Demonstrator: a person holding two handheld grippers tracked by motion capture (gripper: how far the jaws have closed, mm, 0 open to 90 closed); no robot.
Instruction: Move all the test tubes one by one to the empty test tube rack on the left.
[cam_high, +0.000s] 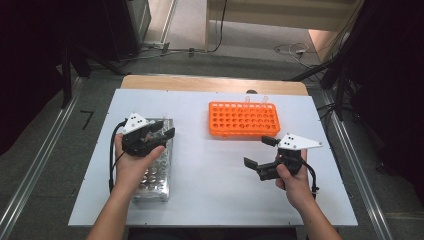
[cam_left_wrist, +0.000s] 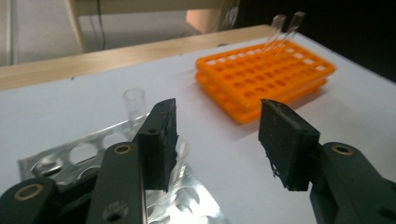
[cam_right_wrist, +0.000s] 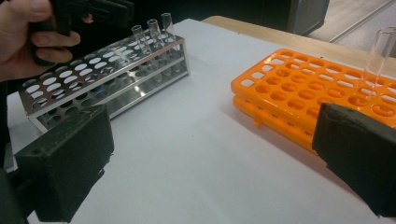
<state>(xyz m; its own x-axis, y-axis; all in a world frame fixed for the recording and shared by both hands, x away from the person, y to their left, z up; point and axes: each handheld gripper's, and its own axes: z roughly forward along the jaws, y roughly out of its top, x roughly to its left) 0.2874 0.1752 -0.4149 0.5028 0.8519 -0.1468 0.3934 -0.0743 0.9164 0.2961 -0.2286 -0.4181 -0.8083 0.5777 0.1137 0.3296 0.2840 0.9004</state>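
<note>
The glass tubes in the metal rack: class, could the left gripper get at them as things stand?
Probably yes. The left gripper hovers over the metal rack, jaws apart and empty, with the glass tubes standing uncovered at the rack's far end.

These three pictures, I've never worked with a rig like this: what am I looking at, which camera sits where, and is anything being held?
A person sits at a white table with a hand-held two-jaw tool in each hand. The high view looks down from above: the left gripper hovers over a metal rack, the right gripper over bare table. Beyond them lies an orange rack with two clear tubes at its far edge. The other two pictures come from cameras riding on each tool, looking along its black jaws. The left gripper view shows a clear tube standing in the metal rack beyond its jaws. Both grippers are open and hold nothing.
</note>
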